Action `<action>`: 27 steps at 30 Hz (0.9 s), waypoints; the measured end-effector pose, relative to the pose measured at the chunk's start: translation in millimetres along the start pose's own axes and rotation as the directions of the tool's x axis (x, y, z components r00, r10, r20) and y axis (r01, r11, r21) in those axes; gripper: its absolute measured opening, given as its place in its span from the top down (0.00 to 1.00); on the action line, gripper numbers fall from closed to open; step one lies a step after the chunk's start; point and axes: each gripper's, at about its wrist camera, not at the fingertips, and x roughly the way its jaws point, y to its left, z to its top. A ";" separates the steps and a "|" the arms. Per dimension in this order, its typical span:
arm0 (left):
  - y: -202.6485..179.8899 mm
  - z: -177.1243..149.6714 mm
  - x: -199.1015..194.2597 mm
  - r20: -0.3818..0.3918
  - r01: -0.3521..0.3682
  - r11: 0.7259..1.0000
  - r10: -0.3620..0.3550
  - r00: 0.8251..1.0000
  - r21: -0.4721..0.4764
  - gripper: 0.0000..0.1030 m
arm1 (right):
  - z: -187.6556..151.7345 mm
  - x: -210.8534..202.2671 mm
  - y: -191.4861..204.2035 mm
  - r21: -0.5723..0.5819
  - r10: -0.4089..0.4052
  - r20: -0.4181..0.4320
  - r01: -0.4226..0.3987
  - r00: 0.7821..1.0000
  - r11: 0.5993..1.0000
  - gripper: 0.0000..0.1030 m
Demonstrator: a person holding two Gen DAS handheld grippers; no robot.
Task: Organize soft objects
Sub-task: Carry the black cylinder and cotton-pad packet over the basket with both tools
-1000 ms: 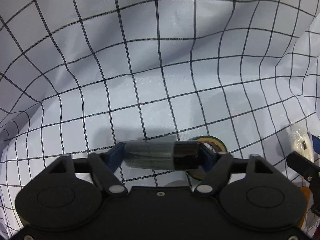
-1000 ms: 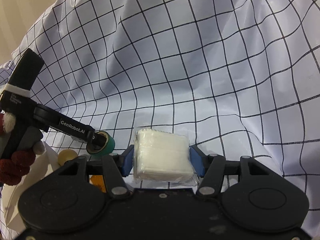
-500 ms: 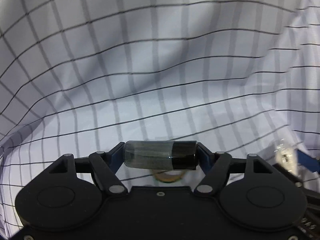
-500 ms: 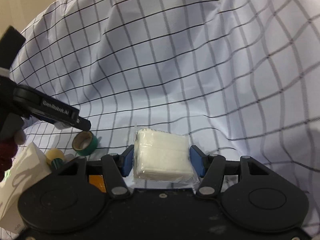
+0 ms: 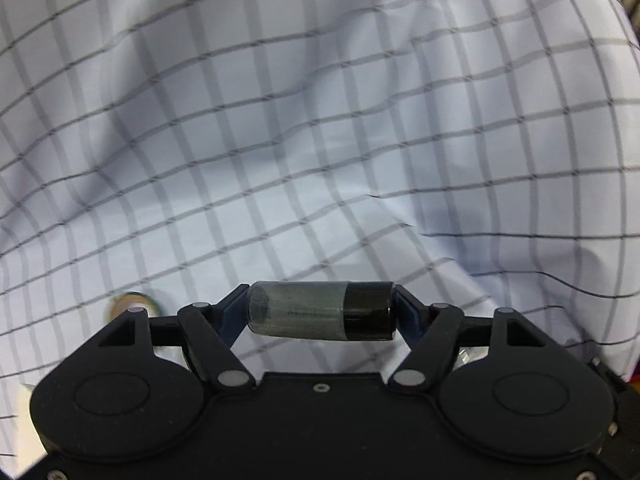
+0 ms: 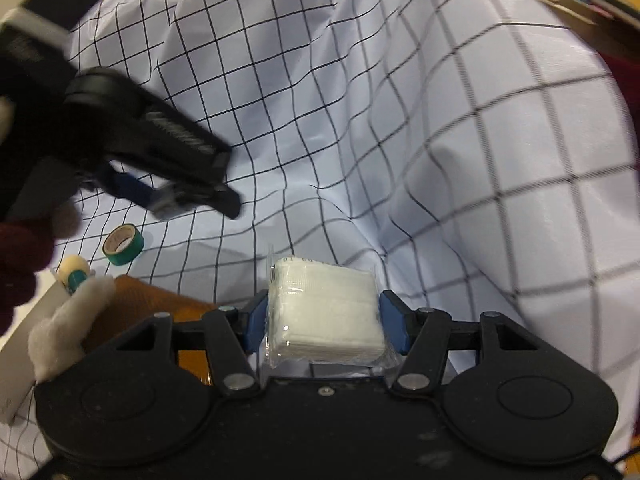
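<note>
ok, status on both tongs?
Left tongs shut on dark capsule. Right tongs shut on wrapped white pad pack. Green tape roll on checked cloth, nothing blocking.

Black tongs (image 6: 324,316), blue pads (image 6: 394,322)

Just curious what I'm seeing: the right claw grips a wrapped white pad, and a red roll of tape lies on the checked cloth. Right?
Nearly. In the right wrist view the right claw does grip the wrapped white pad, but the roll of tape on the checked cloth is green, not red.
</note>
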 end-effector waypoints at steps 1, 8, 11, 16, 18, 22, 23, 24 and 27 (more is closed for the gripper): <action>-7.1 -1.3 2.5 -0.005 0.013 1.000 -0.013 1.000 0.007 0.33 | -3.4 -5.4 -1.4 -0.002 -0.001 0.005 0.001 1.000 1.000 0.44; -39.1 -22.4 4.4 -0.039 0.097 0.995 -0.096 0.995 0.025 0.33 | -25.9 -39.1 -8.4 -0.007 0.020 0.008 -0.020 1.000 1.000 0.44; -46.6 -34.8 -0.1 -0.052 0.124 0.992 -0.122 0.991 0.027 0.33 | -36.0 -54.0 -9.3 -0.003 0.042 -0.005 -0.042 0.999 0.999 0.44; -55.2 -58.6 -15.6 -0.068 0.158 0.987 -0.156 0.985 0.027 0.33 | -58.1 -82.6 -5.5 -0.023 0.066 -0.026 -0.067 0.997 0.998 0.44; -56.9 -69.6 -28.4 -0.064 0.164 0.986 -0.162 0.985 0.029 0.33 | -66.0 -94.1 -2.9 -0.030 0.076 -0.035 -0.077 0.997 0.997 0.44; -59.3 -94.6 -55.0 -0.051 0.177 0.984 -0.176 0.983 0.016 0.33 | -83.6 -119.2 3.4 -0.051 0.094 -0.046 -0.096 0.995 0.994 0.44; -59.6 -101.4 -61.6 -0.047 0.179 0.984 -0.178 0.983 0.012 0.33 | -86.9 -123.9 5.3 -0.054 0.099 -0.049 -0.101 0.994 0.993 0.44; -59.8 -108.3 -67.8 -0.043 0.179 0.984 -0.178 0.983 0.010 0.33 | -89.4 -128.4 7.1 -0.057 0.105 -0.052 -0.107 0.993 0.993 0.44; -58.8 -132.1 -93.4 -0.014 0.160 0.987 -0.160 0.987 0.007 0.33 | -101.6 -145.2 12.2 -0.071 0.121 -0.054 -0.125 0.991 0.990 0.44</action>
